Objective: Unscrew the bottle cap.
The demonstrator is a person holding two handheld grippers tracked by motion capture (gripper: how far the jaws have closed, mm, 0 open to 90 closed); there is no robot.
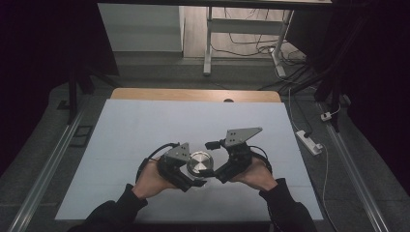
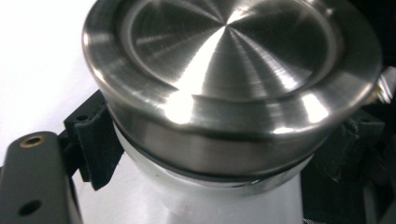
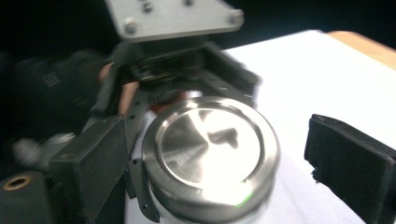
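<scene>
Steel-lidded jar (image 1: 199, 163) near the front middle of the white counter (image 1: 145, 125), lid (image 2: 229, 60) on, pale body below it. Clamped at the body, just under the lid, by the left hand-held gripper (image 1: 186, 175). Flanked by the right hand-held gripper (image 3: 233, 154), jaws apart, one close beside the lid, the other well clear, pads not pressing. Hands (image 1: 254, 175) at the front edge.

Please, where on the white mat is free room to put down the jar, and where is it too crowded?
The mat is bare between the grippers and the wooden edge at the far side, and along its left and right borders. The crowded part is near the front middle, where the left gripper holds the jar and the right gripper stands open around its lid.
</scene>
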